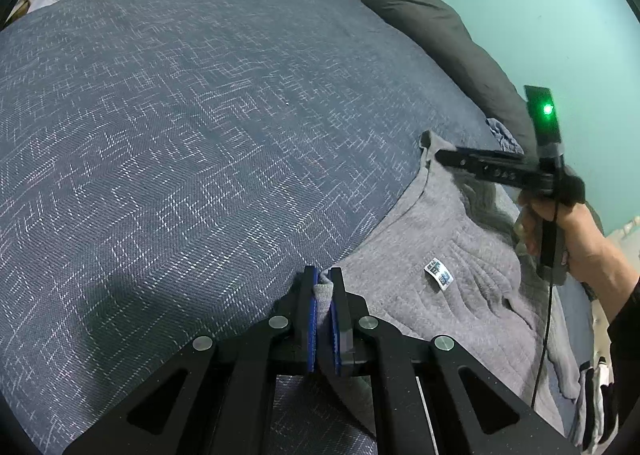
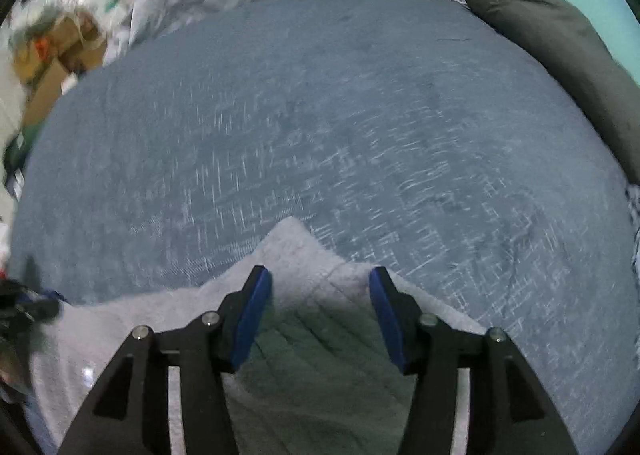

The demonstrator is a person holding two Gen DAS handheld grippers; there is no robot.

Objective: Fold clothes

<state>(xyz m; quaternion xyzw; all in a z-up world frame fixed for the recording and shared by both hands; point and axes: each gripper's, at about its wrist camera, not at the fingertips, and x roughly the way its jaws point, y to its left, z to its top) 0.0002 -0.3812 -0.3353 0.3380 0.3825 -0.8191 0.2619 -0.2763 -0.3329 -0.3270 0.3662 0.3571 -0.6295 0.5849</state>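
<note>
The grey fleece garment [image 1: 452, 255], soft and quilted-looking with a small white label sewn on its upper side, lies spread at the near right part of a bed covered in a dark blue woven bedspread [image 1: 192, 127] flecked with pale threads. The left gripper [image 1: 323, 287] has its blue-padded jaws pressed together on a small tuck of the garment's near corner, which probably pins that corner so the cloth stays taut while the other side is worked. The right gripper [image 2: 320, 319], held in a person's hand [image 1: 568, 231], hangs over the far corner of the garment with its jaws standing apart; the cloth's pointed corner [image 2: 294, 231] shows between and beyond the blue pads, but they do not press on it. That placement suggests it is lining up for a pinch on the matching corner, so that both corners can be carried together into a fold. A dark grey bolster-like pillow [image 1: 440, 35] lies along the teal wall, well clear of the working area.
</note>
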